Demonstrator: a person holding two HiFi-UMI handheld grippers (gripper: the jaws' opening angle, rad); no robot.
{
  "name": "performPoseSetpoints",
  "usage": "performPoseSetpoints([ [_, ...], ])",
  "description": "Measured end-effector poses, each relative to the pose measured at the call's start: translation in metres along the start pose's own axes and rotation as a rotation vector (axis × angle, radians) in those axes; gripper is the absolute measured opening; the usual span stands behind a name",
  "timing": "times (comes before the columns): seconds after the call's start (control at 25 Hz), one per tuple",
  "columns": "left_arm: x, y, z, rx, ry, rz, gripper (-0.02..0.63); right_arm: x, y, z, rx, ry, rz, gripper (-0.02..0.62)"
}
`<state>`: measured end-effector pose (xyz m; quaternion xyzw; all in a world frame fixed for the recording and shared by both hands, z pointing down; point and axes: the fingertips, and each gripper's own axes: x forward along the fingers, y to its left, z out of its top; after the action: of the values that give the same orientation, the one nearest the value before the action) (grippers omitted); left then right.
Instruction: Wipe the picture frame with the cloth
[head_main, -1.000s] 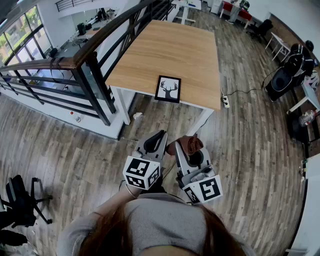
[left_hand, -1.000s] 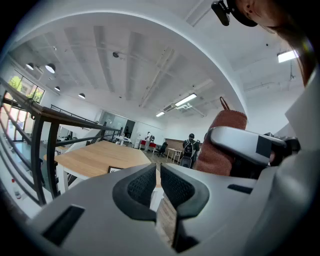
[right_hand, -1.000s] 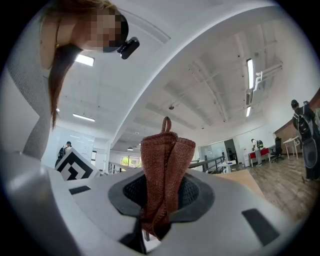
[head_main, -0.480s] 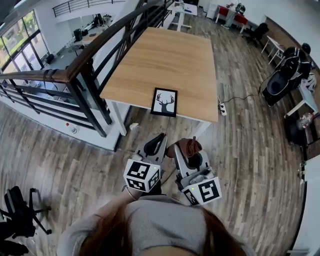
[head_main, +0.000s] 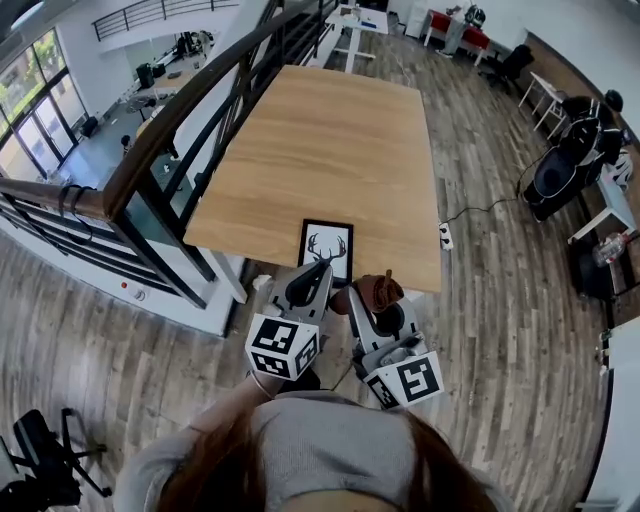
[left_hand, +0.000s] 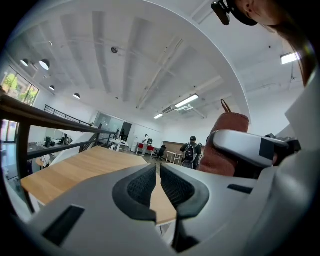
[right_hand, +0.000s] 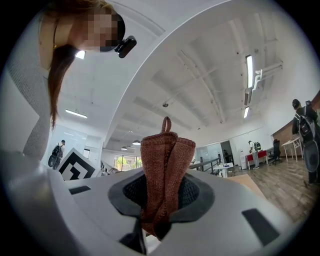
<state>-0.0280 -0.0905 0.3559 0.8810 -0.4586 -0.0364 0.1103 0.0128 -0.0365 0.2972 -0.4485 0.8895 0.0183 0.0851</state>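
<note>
The rust-brown knitted cloth (right_hand: 165, 165) stood bunched between my right gripper (right_hand: 162, 196)'s fingers (right_hand: 196, 192); the black deer-print picture frame (head_main: 326, 247) lay flat just ahead.

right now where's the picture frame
In the head view, the picture frame lies flat at the near edge of the wooden table, mid-picture, right in front of the left claw; the cloth is just to its lower right.

Rust-brown knit cloth (head_main: 378, 291), black-edged picture frame (head_main: 326, 246) with black antlered deer on white, light wood-grain table (head_main: 320, 140)
</note>
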Motion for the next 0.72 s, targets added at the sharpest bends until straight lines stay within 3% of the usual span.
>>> performPoseSetpoints([
  [0.32, 0.077, 0.063, 0.021, 0.039, 0.011, -0.041, 0.014, 0.083, -0.058, -0.004, 0.006, -0.052, -0.072, 0.097],
  [0.6, 0.099, 0.078, 0.005, -0.001, 0.089, -0.06, 0.014, 0.102, -0.084, -0.012, 0.026, -0.013, -0.081, 0.097],
  [0.72, 0.099, 0.085, -0.006, -0.061, 0.142, -0.078, 0.015, 0.106, -0.088, -0.009, 0.029, -0.005, -0.072, 0.097],
])
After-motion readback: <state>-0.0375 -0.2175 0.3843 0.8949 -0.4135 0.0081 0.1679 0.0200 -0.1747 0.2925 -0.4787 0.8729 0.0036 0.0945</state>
